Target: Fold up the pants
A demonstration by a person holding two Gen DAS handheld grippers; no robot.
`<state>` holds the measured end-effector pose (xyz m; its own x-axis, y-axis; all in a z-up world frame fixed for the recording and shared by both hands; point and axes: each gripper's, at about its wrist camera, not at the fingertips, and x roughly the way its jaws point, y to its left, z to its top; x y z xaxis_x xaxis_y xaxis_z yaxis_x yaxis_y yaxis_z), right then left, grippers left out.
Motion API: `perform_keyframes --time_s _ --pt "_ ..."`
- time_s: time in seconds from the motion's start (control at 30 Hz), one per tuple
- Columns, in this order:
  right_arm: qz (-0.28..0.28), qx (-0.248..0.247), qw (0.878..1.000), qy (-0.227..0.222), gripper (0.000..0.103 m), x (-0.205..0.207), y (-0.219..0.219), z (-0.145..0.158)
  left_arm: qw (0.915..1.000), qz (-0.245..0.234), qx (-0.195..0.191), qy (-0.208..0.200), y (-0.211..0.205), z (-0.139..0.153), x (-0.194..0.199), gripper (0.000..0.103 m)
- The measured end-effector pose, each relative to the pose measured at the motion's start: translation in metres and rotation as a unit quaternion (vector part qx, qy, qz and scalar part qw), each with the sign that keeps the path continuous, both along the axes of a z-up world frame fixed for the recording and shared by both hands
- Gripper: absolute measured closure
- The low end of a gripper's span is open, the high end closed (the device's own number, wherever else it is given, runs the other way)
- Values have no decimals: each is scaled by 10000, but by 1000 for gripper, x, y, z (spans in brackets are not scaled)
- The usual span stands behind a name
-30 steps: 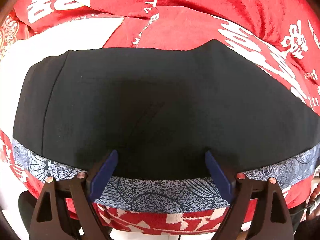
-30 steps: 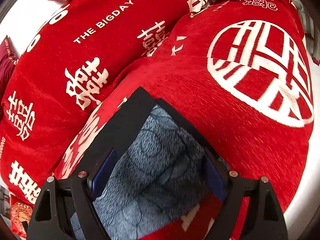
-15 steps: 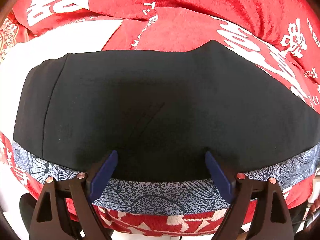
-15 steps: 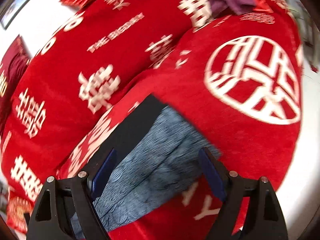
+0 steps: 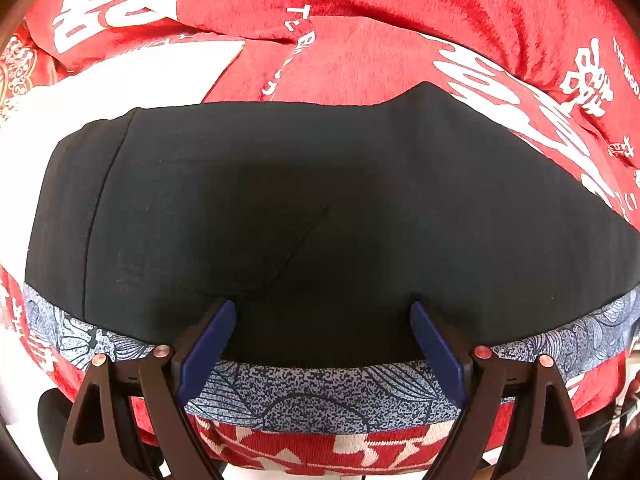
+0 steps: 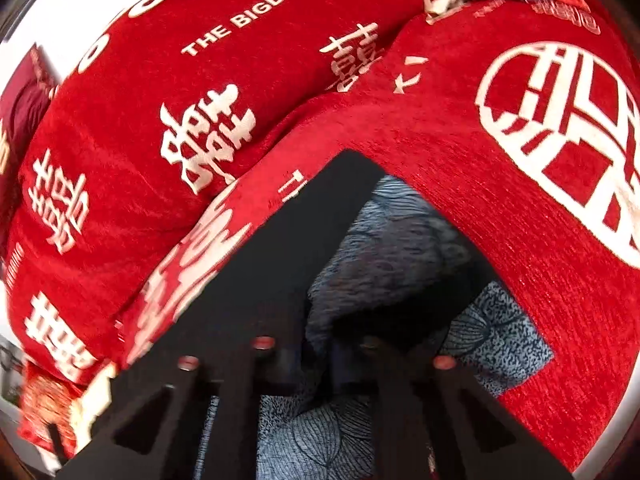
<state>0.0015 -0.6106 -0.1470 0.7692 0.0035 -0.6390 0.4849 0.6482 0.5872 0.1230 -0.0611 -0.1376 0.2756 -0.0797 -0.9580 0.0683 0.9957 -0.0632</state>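
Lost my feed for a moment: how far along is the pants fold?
Done: the black pants lie flat on the red blanket. In hand: the right gripper looks shut on the patterned hem; the left gripper hovers open. Left: no finished fold is visible.

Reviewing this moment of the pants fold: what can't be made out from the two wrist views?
- Right wrist view: the right gripper is motion-blurred; its fingertips sink into the pants, so a grip cannot be confirmed.
- Left wrist view: the pants' right end is cut off by the frame edge.
- Neither view shows the other gripper; the left gripper appears open.
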Motion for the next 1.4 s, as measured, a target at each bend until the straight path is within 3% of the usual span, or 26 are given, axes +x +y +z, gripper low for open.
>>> perform_keyframes --time_s 0.17,0.23,0.33,0.4,0.5,0.63,0.7,0.87,1.0,1.1,1.17,1.23,1.3,1.4 --pt "24 -278 9996 -55 96 -6 8 28 9999 -50 42 89 -1 6 0 13" --pt "-28 -296 9992 -282 96 -15 12 48 9999 -106 -26 35 -2 14 -1 13" --pt "-54 -633 9962 -597 96 -35 27 88 9993 -300 -107 -193 -10 30 -4 13" --pt "-69 -944 9940 -549 96 -43 38 101 9986 -471 -90 -244 -18 32 -5 13" --pt "-128 -1027 9946 56 96 -37 34 73 9975 -701 11 -117 -30 23 -5 13" --pt "-238 -596 9928 1011 96 -25 20 5 9965 -827 99 116 -35 11 -7 13" --pt "-277 -716 9926 940 96 -27 23 8 9965 -833 65 36 -34 17 -10 13" --pt "-250 -1355 9887 599 96 -30 35 48 9951 -988 -65 -28 -40 22 -13 13" --pt "-233 -1107 9851 1294 95 -19 20 2 9924 -1220 114 52 -52 11 -18 13" --pt "-248 -1184 9844 1277 82 -21 21 8 9928 -1195 40 -51 -54 20 -20 13" --pt "-408 -1491 9759 1542 55 -27 25 23 9928 -1183 19 -160 -59 28 -21 13" --pt "-769 -1873 9665 1578 42 -41 30 40 9917 -1251 -26 -284 -69 36 -24 13" --pt "-969 -2136 9616 1428 39 -51 42 56 9898 -1387 -59 -314 -83 38 -25 13" --pt "-347 -2505 9607 1149 32 -40 85 72 9865 -1609 1 -318 -106 33 -26 13"
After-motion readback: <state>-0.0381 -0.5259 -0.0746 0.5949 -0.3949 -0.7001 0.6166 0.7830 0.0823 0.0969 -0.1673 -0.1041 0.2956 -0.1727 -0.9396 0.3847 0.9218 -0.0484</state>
